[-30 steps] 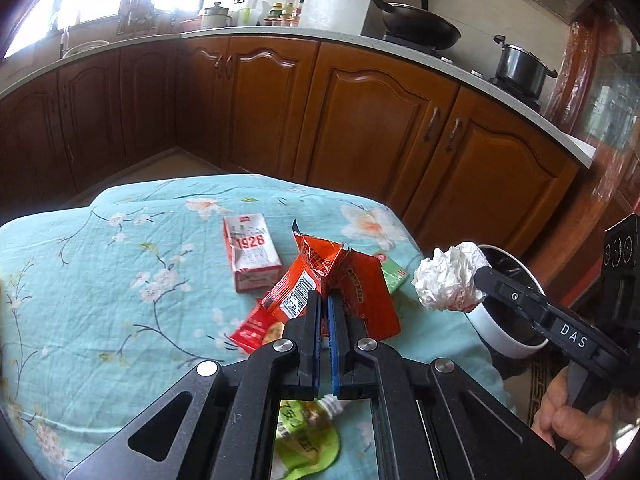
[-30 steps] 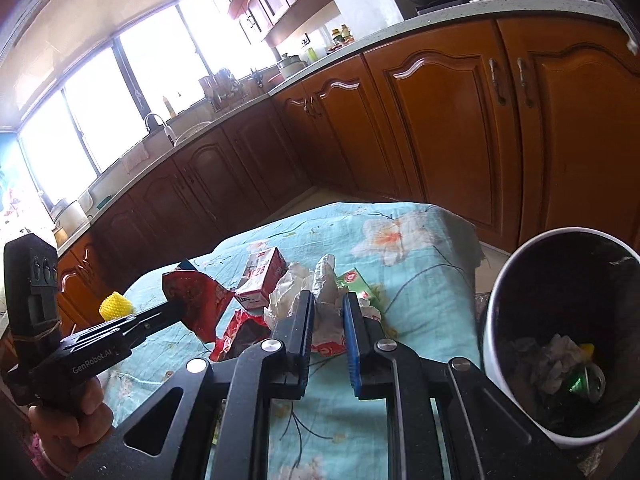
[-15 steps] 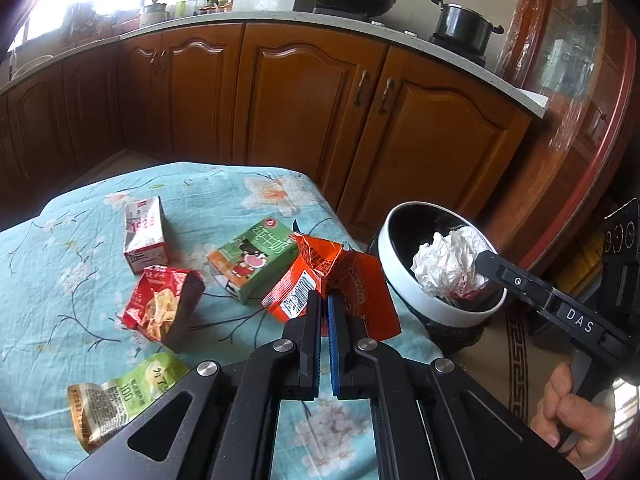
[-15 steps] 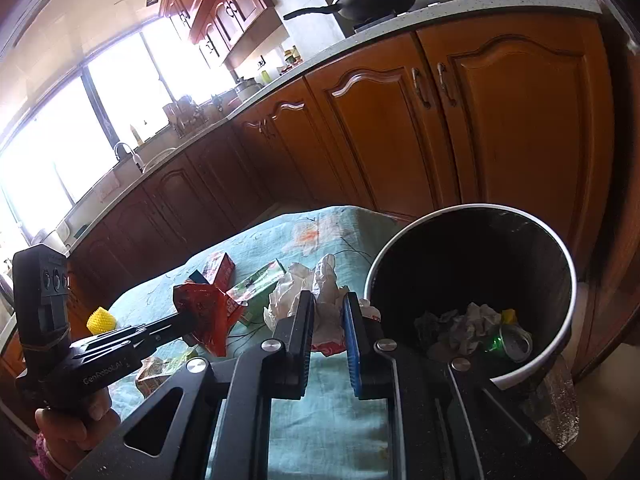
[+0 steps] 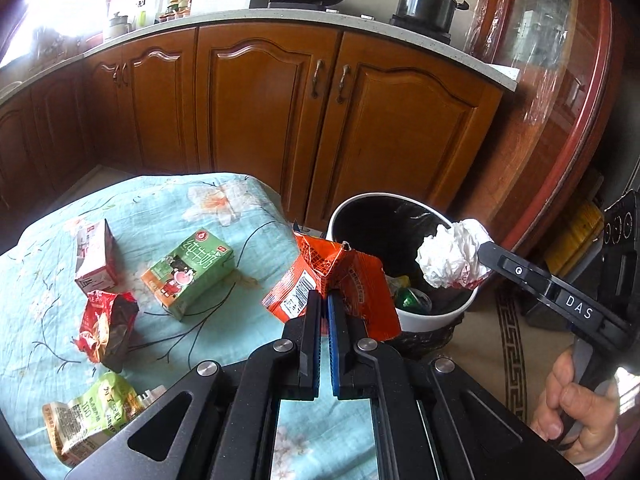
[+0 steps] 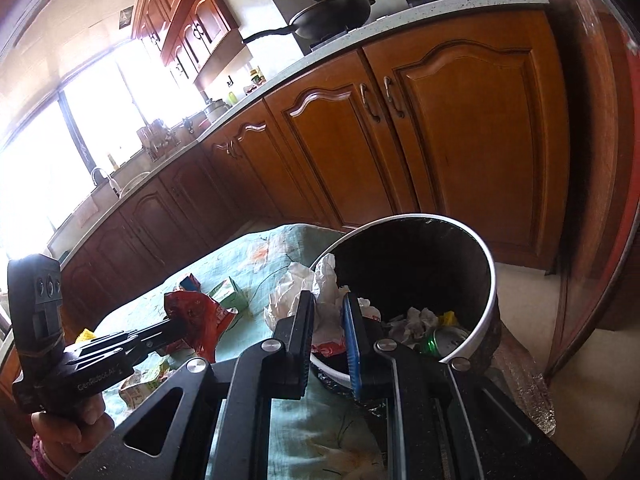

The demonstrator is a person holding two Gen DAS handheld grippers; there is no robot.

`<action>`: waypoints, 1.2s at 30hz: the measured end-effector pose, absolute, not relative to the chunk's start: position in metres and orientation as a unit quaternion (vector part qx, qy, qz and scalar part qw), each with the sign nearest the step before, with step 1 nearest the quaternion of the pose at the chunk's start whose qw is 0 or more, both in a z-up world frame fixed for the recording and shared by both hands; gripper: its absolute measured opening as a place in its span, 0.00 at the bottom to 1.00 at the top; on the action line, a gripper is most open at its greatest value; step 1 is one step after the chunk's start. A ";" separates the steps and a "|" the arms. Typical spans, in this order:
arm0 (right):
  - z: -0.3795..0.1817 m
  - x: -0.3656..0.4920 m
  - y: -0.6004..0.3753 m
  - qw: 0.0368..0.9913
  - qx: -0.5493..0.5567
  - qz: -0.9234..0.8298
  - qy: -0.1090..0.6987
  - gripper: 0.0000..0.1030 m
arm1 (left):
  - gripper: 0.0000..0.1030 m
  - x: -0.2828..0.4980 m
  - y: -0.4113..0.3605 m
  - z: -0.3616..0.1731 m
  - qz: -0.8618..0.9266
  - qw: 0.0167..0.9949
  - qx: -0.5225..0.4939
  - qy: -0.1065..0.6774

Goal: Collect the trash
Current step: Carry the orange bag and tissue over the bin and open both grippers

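Note:
My left gripper (image 5: 324, 300) is shut on a torn orange snack wrapper (image 5: 340, 280) and holds it in the air beside the near rim of the trash bin (image 5: 440, 316). My right gripper (image 6: 328, 304) is shut on a crumpled white tissue wad (image 6: 316, 292), which hangs over the bin's rim (image 6: 490, 276); the wad also shows in the left wrist view (image 5: 452, 256). The bin is white outside with a black liner and holds crumpled paper (image 6: 416, 318) and a green can (image 6: 436, 340). The left gripper with its wrapper shows in the right wrist view (image 6: 192, 316).
On the floral tablecloth (image 5: 224, 208) lie a green carton (image 5: 188, 272), a pink-white carton (image 5: 94, 258), a red wrapper (image 5: 106, 324) and a green pouch (image 5: 92, 416). Wooden kitchen cabinets (image 5: 272, 112) stand behind. A glass-door cabinet (image 5: 560, 80) is at the right.
Both grippers have moved rightward from over the table to the bin, each still holding its piece of trash. The tissue wad now sits over the bin's rim.

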State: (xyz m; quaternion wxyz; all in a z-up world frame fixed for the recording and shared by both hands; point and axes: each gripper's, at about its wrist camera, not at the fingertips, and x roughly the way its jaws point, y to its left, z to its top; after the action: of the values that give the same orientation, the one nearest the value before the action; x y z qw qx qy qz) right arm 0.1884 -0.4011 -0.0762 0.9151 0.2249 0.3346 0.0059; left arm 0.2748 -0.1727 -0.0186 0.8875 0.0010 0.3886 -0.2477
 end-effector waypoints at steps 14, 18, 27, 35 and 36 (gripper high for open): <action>-0.087 0.192 -0.423 0.910 0.230 -0.019 0.344 0.14 | 0.02 0.299 -0.219 -0.029 -0.263 0.879 0.018 0.397; -0.091 0.199 -0.430 0.909 0.228 -0.026 0.349 0.14 | 0.02 0.309 -0.235 -0.034 -0.267 0.875 0.024 0.403; -0.100 0.212 -0.443 0.906 0.219 -0.039 0.360 0.14 | 0.02 0.331 -0.264 -0.045 -0.272 0.868 0.041 0.414; -0.110 0.225 -0.452 0.899 0.220 -0.041 0.377 0.21 | 0.21 0.350 -0.280 -0.059 -0.277 0.855 0.043 0.436; -0.112 0.226 -0.453 0.896 0.224 -0.040 0.381 0.28 | 0.33 0.351 -0.281 -0.061 -0.273 0.856 0.043 0.436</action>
State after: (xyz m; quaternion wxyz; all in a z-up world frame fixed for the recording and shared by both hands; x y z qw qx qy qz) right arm 0.2261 -0.4531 -0.1120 0.8962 0.2240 0.3808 -0.0404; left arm 0.3513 -0.2809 -0.0607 0.8563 0.0425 0.4365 -0.2727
